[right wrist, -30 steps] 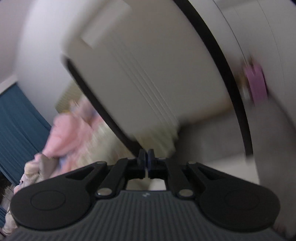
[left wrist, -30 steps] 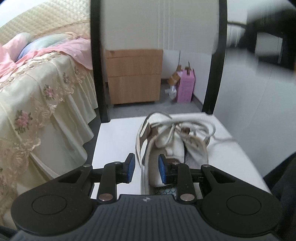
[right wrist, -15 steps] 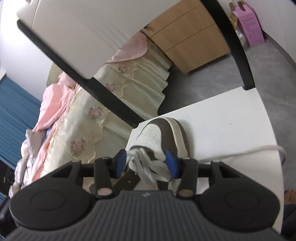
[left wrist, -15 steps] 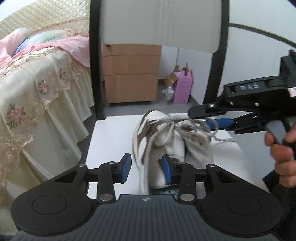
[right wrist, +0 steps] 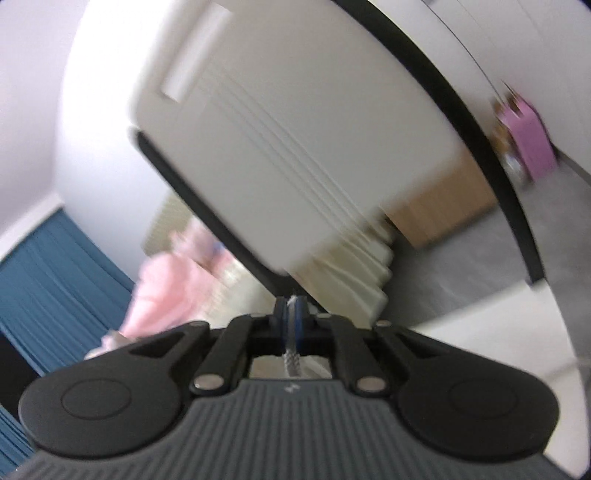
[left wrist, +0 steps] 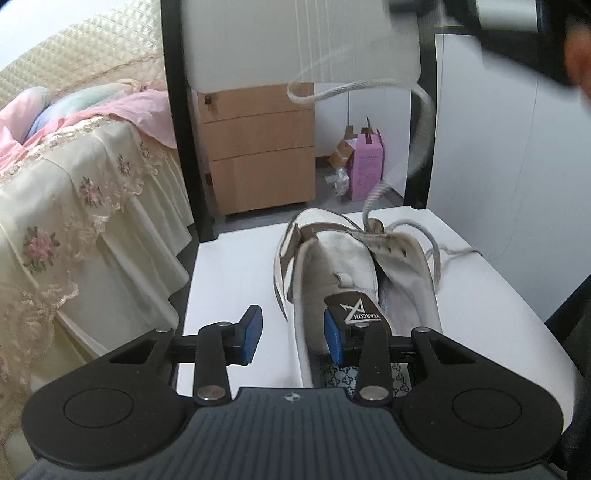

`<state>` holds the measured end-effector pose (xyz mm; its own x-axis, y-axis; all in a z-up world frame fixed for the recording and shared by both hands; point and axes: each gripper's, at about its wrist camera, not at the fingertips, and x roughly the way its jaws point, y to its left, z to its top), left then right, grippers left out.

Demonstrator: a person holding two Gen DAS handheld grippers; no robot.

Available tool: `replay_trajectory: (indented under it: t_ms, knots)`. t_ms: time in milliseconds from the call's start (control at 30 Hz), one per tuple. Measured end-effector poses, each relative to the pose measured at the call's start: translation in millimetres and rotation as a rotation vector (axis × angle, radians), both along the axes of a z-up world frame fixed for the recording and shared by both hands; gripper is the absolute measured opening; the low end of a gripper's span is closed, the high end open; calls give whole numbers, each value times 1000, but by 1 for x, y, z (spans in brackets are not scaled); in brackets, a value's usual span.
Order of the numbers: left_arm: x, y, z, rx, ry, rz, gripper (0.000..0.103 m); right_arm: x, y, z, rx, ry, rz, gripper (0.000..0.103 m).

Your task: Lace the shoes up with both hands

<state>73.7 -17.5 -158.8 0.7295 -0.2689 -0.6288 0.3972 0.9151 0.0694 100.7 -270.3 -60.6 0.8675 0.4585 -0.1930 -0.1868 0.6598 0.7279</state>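
A white shoe [left wrist: 351, 258] with brown trim lies on the white chair seat [left wrist: 236, 273], heel toward me, its tongue laid bare. My left gripper [left wrist: 291, 334] is open around the shoe's left heel wall; the right pad [left wrist: 334, 339] sits inside the shoe. A white lace [left wrist: 417, 136] rises from the top eyelets in a loop high above the shoe. My right gripper [right wrist: 291, 317] is shut on the lace [right wrist: 293, 360] and is raised, tilted toward the chair back [right wrist: 288, 122]. It shows blurred at the top right of the left wrist view [left wrist: 517, 29].
The chair's black frame posts [left wrist: 184, 147] stand behind the shoe. A bed with a lace skirt [left wrist: 74, 206] is at the left. A wooden drawer unit [left wrist: 258, 147] and a pink box [left wrist: 365, 166] stand on the floor beyond.
My right gripper closed on the lace over the shoe and pulled it up and away, drawing the lace out of the crossings. My left gripper opened a little wider at the heel.
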Motion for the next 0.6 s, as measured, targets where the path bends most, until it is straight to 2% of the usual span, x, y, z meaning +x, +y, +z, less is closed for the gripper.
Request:
replay_trajectory:
  t_ms: [167,300,533,600]
  knots:
    - [-3,-7,0,20,-27,-38,41,-13,7,62,28,-175,-21,5]
    - [-4,-10,-2,30,-36,-54,41,-10,18,94,-51,-231,-21,4]
    - [-1,-13,-4,37,-32,-60,41,-18,4,130,0,-286,-76,5]
    - [0,-14,-4,39,-32,-60,41,-22,5,150,-9,-346,-94,5]
